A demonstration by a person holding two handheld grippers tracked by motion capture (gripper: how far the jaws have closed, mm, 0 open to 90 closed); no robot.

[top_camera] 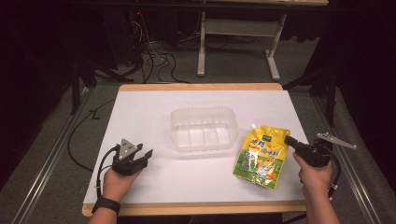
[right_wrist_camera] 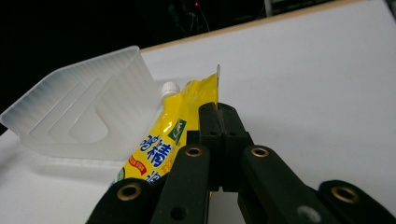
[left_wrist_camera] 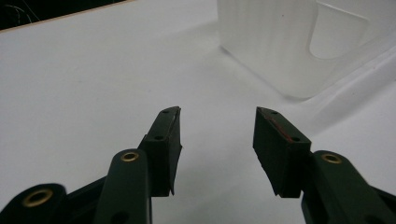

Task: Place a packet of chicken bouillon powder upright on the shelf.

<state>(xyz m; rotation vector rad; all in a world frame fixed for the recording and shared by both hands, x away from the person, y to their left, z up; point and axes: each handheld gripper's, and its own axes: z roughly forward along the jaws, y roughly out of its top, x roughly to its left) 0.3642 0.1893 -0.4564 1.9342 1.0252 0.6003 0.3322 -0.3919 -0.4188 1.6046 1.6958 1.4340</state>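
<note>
While the right gripper (top_camera: 290, 141) has its fingers (right_wrist_camera: 211, 122) clenched on the right edge of the yellow pouch (top_camera: 260, 156), that pouch lies at the near right of the white surface (top_camera: 154, 112), its white cap (right_wrist_camera: 170, 88) pointing far. Just left of it, close to the cap, stands a clear tub (top_camera: 203, 128) at the middle. At the near left, well apart from both, the left gripper (top_camera: 145, 155) rests with fingers (left_wrist_camera: 166, 140) released, nothing between them.
</note>
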